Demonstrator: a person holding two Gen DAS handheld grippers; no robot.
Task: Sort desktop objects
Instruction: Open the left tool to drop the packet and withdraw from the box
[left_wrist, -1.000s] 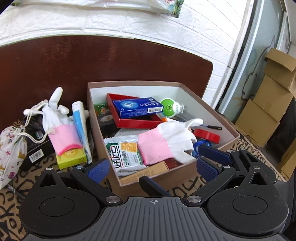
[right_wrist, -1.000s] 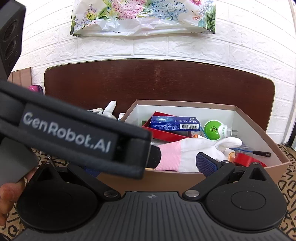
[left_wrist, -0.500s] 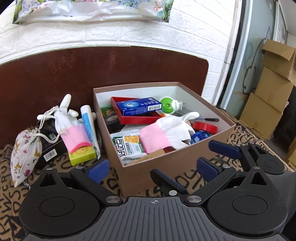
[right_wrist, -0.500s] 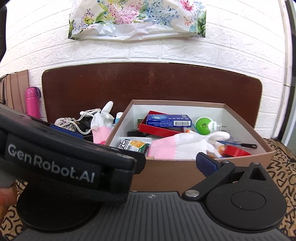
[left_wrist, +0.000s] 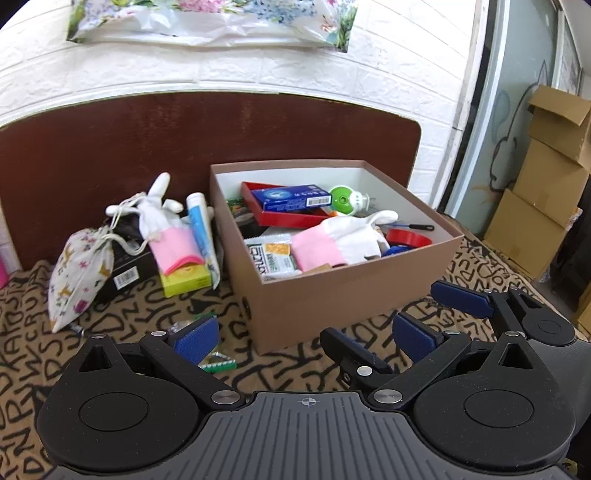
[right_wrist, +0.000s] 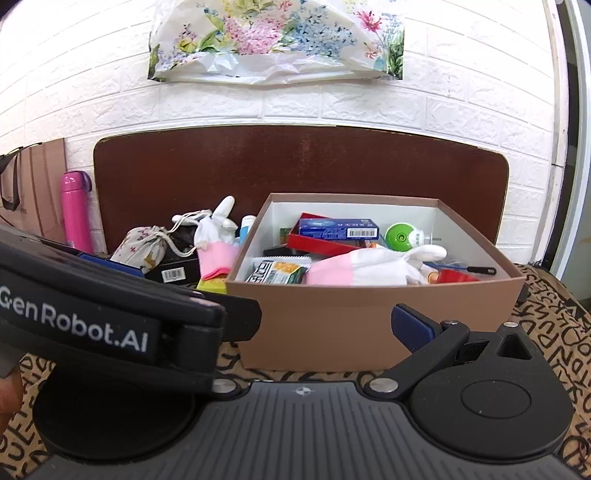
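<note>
Sitting toward the back of the table (left_wrist: 332, 369), against a dark wooden board (left_wrist: 184, 140), is an open brown box (left_wrist: 343, 295) packed with sorted things. A red tray (left_wrist: 284, 218) lies at the box's rear with a blue carton (left_wrist: 291, 197) across it, and a green-capped bottle (left_wrist: 345, 201) lies just beside them. A white-and-pink glove (left_wrist: 336, 243) is draped over the front of the pile, next to a snack packet (left_wrist: 273, 258), a red tape roll (left_wrist: 408, 238) and a black-handled tool (left_wrist: 417, 227) by the right wall.

Left of the box, still on the table, lies a loose heap: a second glove (left_wrist: 166, 229) with one finger pointing up, a white-and-blue tube (left_wrist: 201, 229) touching the box's left wall, a yellow carton (left_wrist: 186, 280) under the glove, a black box (left_wrist: 125, 266) and a drawstring pouch (left_wrist: 79, 273). A small green item (left_wrist: 219, 363) lies near the table's front edge, too small to tell.

The left tongs (left_wrist: 306, 332) hang open and empty in front of the box's near corner. The right tongs (left_wrist: 428, 314) sit just to their right, also spread apart and holding nothing. From the right wrist view, the left tool's body covers the right tongs' left finger, and a pink flask (right_wrist: 75, 210) stands by the wall at far left.
</note>
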